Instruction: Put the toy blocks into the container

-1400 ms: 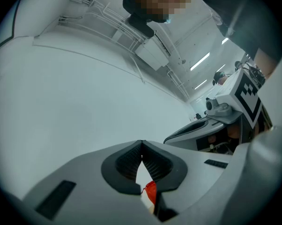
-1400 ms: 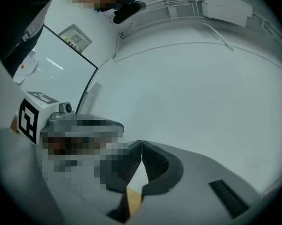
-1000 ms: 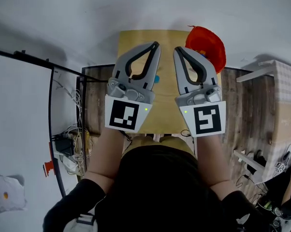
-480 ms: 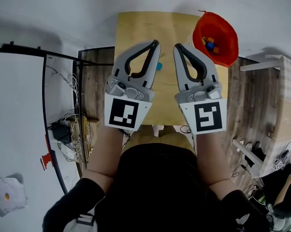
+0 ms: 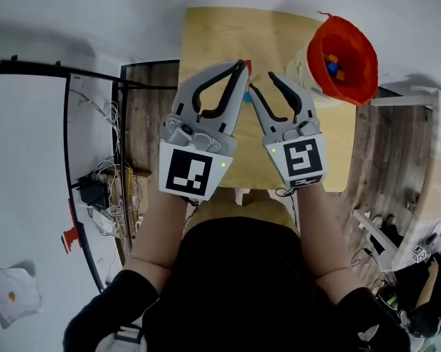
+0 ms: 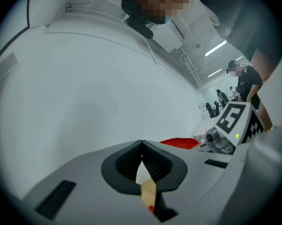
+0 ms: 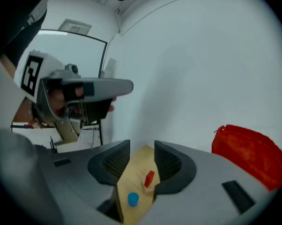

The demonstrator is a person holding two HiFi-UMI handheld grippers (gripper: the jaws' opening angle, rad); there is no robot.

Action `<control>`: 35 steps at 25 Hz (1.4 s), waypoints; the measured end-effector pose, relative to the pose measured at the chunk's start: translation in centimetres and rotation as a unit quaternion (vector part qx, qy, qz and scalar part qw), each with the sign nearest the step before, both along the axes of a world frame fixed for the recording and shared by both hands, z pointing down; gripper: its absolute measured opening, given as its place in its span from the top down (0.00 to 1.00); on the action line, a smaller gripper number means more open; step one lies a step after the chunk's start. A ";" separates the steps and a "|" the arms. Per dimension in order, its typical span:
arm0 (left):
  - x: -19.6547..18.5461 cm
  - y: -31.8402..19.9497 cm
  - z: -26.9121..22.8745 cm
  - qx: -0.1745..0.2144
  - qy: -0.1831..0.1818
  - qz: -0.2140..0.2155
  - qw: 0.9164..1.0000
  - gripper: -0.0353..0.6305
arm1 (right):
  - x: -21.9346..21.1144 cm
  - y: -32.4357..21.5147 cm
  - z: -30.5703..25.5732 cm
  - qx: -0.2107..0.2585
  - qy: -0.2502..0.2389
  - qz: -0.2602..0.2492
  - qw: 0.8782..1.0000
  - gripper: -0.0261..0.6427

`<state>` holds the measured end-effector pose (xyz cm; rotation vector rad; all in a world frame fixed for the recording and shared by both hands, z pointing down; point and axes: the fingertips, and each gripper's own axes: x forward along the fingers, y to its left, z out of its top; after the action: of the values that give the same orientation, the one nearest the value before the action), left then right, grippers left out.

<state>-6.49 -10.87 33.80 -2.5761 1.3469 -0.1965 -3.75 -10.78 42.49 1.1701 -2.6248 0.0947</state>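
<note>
**Q:** Where are the two grippers?

**A:** Both are held side by side over a wooden counter. The left gripper has its fingers closed tip to tip, with nothing between them. The right gripper has just been opening. Its fingers now stand apart and grip nothing.

**Q:** And the toy blocks?

**A:** The right gripper view shows two through the gap between its fingers, both lying on the counter. A red block is close beside the right-hand finger, and a blue block is nearer the camera. From the head view, the red block lies just off the left gripper's tip.

**Q:** Where is the container?

**A:** The red container stands at the counter's far right corner, apart from both grippers. It already holds several coloured blocks.
</note>
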 end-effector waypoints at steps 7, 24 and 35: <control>-1.3 -0.5 1.2 -0.012 -0.009 -0.002 1.000 0.93 | -1.4 0.5 9.7 -0.113 0.030 -0.020 0.993 0.62; -3.5 -1.8 2.9 -0.031 -0.011 -0.006 0.999 0.93 | -1.7 0.6 21.9 -0.247 0.074 -0.003 0.966 0.59; -4.4 -2.1 3.1 -0.034 0.000 -0.006 0.999 0.93 | -2.0 0.6 20.4 -0.201 0.088 -0.006 0.976 0.73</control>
<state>-10.92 -12.95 36.86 -2.6240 1.3784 -0.2473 -5.74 -10.23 62.85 0.9727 -2.3126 0.4728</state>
